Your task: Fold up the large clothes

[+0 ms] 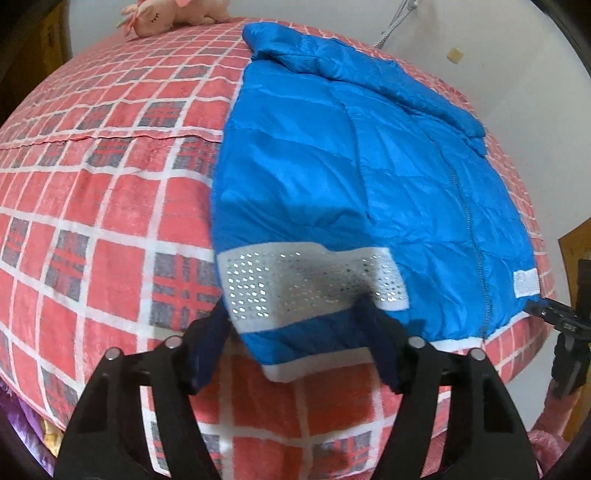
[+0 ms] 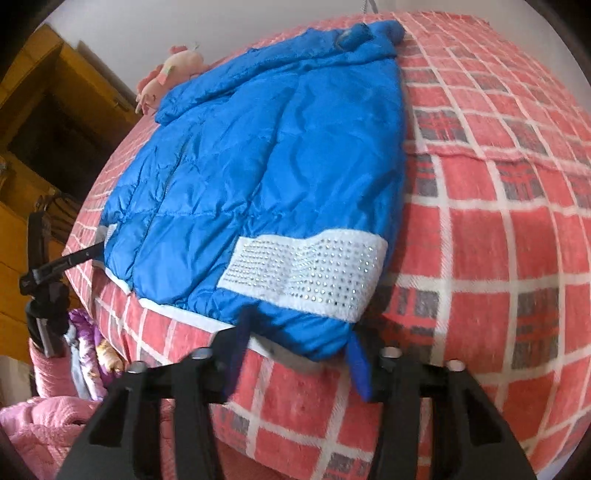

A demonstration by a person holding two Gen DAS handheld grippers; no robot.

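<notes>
The blue padded jacket (image 1: 351,177) lies flat on a bed covered by a red, white and grey checked blanket (image 1: 110,206), its hem at the near edge of the bed and its collar towards the far wall. In the left wrist view a pink plush toy (image 1: 173,14) rests at the far left end of the bed. The left hand-held gripper (image 1: 295,336) is at the jacket's near left corner, where a white band studded with small silver dots (image 1: 306,280) crosses the cloth; its fingers (image 1: 208,347) stand apart on either side of that corner, and I cannot tell whether they press on it. In the right wrist view the right hand-held gripper (image 2: 299,350) is at a matching studded corner, its fingers (image 2: 360,365) likewise straddling the hem without a clear grip. A pink quilt (image 2: 40,424) lies beside the bed.
</notes>
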